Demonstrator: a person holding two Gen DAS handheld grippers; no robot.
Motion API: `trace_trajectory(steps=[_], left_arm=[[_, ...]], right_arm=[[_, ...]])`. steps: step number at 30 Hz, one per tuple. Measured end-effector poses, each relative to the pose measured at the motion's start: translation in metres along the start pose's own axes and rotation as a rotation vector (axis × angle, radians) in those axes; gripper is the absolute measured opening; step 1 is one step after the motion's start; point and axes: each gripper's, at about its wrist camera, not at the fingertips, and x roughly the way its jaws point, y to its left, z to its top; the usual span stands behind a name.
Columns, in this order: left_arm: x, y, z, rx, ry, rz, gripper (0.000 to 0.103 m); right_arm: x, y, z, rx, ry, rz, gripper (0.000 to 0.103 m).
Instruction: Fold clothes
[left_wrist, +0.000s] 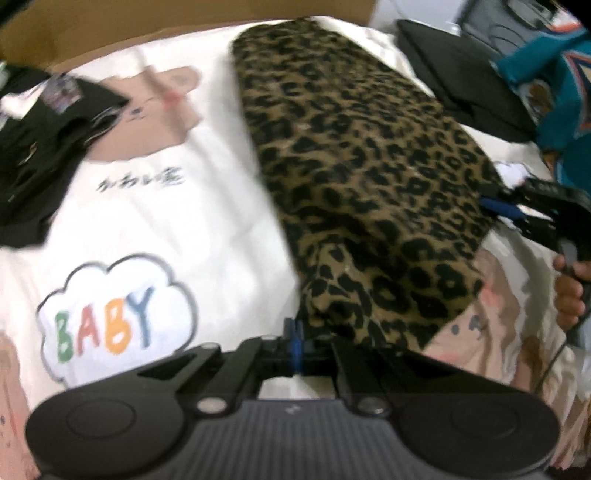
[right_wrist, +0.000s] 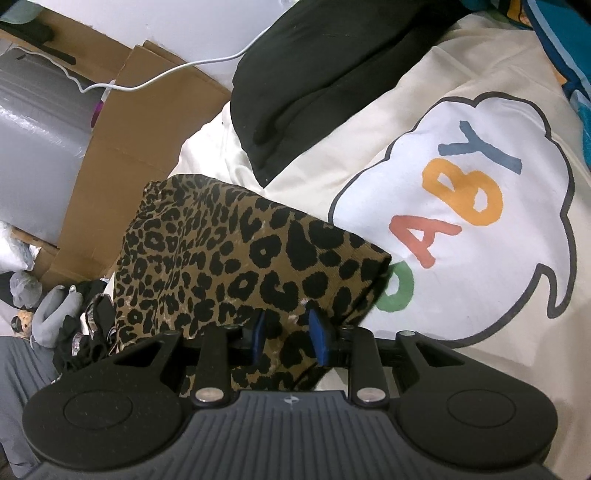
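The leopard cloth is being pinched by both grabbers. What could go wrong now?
1. The left gripper pinches only the very edge of the leopard cloth, so a tug might let it slip free.
2. The right gripper has a thick bunch between its fingers, so the fold may come out lumpy.
3. The black garment lies close by on the white bedsheet, and dragging the cloth could catch or rumple it.
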Motion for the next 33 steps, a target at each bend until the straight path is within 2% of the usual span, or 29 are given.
trace_trajectory(steps=[4,10,20,22,25,28,33], left_arm=[[0.002,0.02,-0.003,-0.075,0.016,0.035,0.0],[0.001,0.04,-0.006,-0.132,0.027,0.069,0.0],[-0.013,0.052,-0.005,-0.201,0.003,0.064,0.0],[-0.014,0.053,0.0,-0.207,-0.002,0.039,0.002],[-0.011,0.05,0.005,-0.218,0.009,-0.027,0.011],[-0.008,0.044,0.003,-0.23,0.018,-0.06,0.011],[0.003,0.034,-0.006,-0.28,0.064,-0.17,0.011]], right_arm=[[0.001,-0.001,0.001,-0.003,-0.002,-0.001,0.032],[0.001,-0.001,0.002,-0.011,0.0,0.0,0.031],[0.001,-0.002,0.001,-0.025,0.006,0.009,0.031],[0.001,-0.001,0.0,-0.031,0.004,0.006,0.031],[0.0,-0.001,-0.001,-0.035,0.003,0.004,0.031],[-0.001,-0.001,-0.001,-0.036,0.006,0.002,0.031],[-0.001,-0.002,0.0,-0.03,0.006,0.003,0.031]])
